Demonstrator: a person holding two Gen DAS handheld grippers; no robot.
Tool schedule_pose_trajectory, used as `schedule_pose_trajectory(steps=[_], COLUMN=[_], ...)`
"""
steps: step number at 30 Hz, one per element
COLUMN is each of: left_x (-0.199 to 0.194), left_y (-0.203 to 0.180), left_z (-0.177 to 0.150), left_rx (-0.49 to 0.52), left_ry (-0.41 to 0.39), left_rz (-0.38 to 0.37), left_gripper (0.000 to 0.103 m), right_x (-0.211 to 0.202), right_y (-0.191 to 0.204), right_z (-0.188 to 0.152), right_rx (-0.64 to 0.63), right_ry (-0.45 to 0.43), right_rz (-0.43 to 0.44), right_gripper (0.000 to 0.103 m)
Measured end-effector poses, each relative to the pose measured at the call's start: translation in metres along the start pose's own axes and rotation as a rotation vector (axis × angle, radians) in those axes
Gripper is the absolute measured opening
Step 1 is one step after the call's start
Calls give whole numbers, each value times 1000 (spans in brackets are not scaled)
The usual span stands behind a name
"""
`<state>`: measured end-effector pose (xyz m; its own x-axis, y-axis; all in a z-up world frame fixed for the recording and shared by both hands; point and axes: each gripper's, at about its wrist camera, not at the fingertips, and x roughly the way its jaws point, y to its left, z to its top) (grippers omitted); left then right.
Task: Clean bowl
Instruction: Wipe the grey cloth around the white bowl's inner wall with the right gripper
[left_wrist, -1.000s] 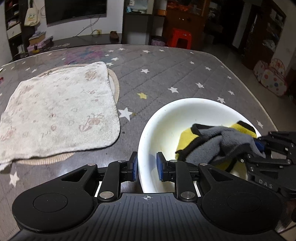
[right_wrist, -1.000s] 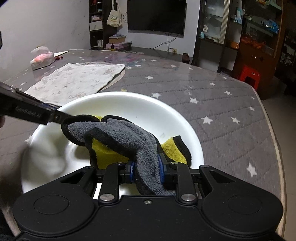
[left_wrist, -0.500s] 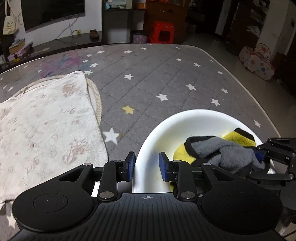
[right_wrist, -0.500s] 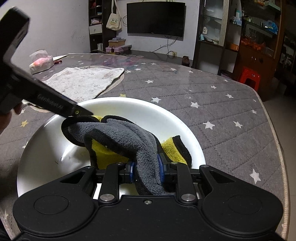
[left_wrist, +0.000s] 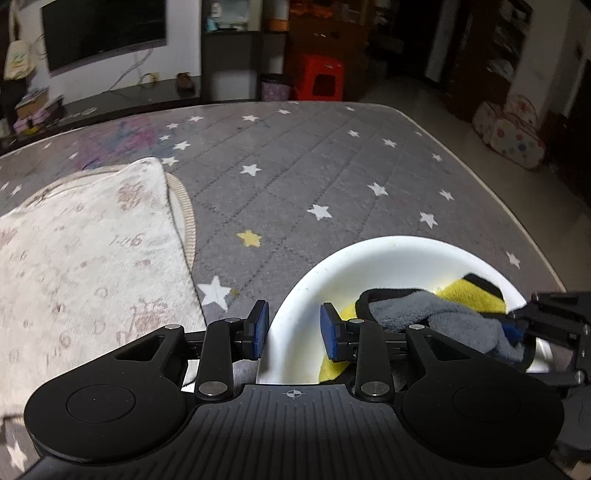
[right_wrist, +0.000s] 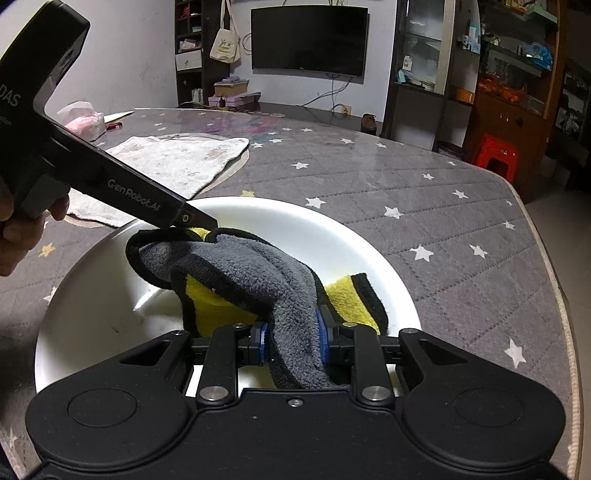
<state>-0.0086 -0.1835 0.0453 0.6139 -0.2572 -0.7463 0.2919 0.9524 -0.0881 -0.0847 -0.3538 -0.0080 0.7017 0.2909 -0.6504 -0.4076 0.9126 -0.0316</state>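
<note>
A round white plastic bowl is shown resting on a table covered with a grey quilted cloth printed with white and yellow stars. Inside the bowl lies a crumpled fleece cleaning cloth, grey on one face and yellow on the other, edged in black. The right gripper is seen closed on a grey fold of this cloth, which is pinched between its blue pads at the near side of the bowl. The left gripper is positioned at the bowl's rim, with one blue pad outside the wall and the other inside; its jaws are opening, the rim stands in the gap between them, and no pad is seen pressing on it. In the right wrist view the black body of the left gripper is seen entering from the upper left, held by a person's hand, its tip reaching the far left edge of the bowl just beside the cloth. Whether that tip touches the cloth cannot be told. To the left of the bowl, well apart from it, a pale cream towel with a faded print is spread flat over a round woven mat. A dark flat screen is mounted on the far wall, and a red plastic stool stands on the floor beyond the table.
</note>
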Motion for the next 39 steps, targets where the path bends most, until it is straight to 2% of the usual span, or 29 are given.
schedule_pose_trajectory(steps=[7,11,17,22,29,39], left_x=[-11,-16,-15,-8,4,0], left_y=[7,12,20,27,28,35], left_z=[-11,-17,-14,-6,4,-3], left_rx=[-90,-132,-191,-225,-240,-264], left_ry=[-30,-63,-75,-80,-102,-106], left_rz=[43,101,121,120,158,149], left_gripper=[29,29,29,29,30,27], right_x=[-5,-10,-20,-24,-14,17], right_y=[5,12,21,22,19,6], right_z=[-3,-4,-7,-8,1,14], right_rx=[-6,-19,-47,-66,-77,-58], right_ry=[2,7,26,33,28,9], right_rz=[30,55,79,70,37,-28], right_gripper=[26,26,26,26,25,25])
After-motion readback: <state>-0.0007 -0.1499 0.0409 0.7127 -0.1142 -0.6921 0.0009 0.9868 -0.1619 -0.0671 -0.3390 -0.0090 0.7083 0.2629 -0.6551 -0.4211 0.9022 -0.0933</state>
